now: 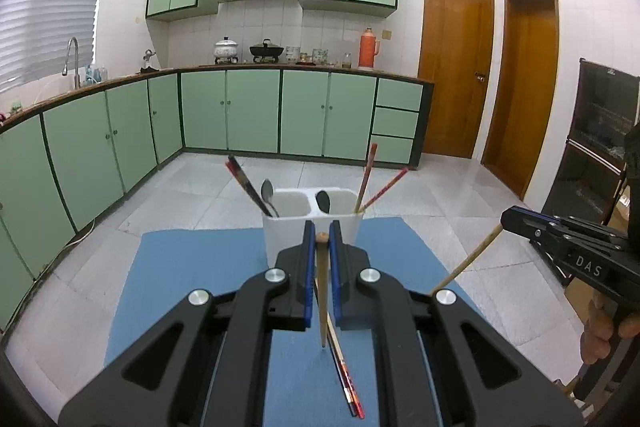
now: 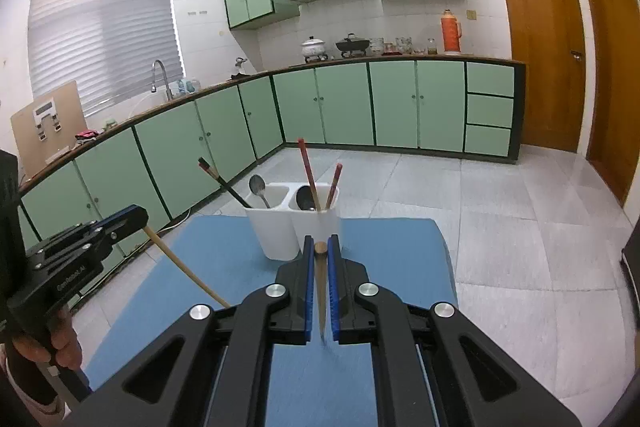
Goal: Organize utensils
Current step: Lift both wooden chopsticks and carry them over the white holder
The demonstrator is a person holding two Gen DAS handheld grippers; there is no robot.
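A green-cabinet kitchen lies behind a blue mat (image 1: 192,267). Near its far edge stands the white holder (image 1: 288,231). A chopstick is pinched upright in both the left gripper (image 1: 321,247) and the right gripper (image 2: 320,259). Each tip is best aligned over a compartment before release.

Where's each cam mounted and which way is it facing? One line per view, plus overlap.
Left wrist: on the left gripper, looking along its fingers at the white holder on the blue mat; shut on a wooden chopstick; right gripper at the right edge.
Right wrist: on the right gripper, same heading; left gripper and hand at left.
Shared: holder, mat, green cabinets.
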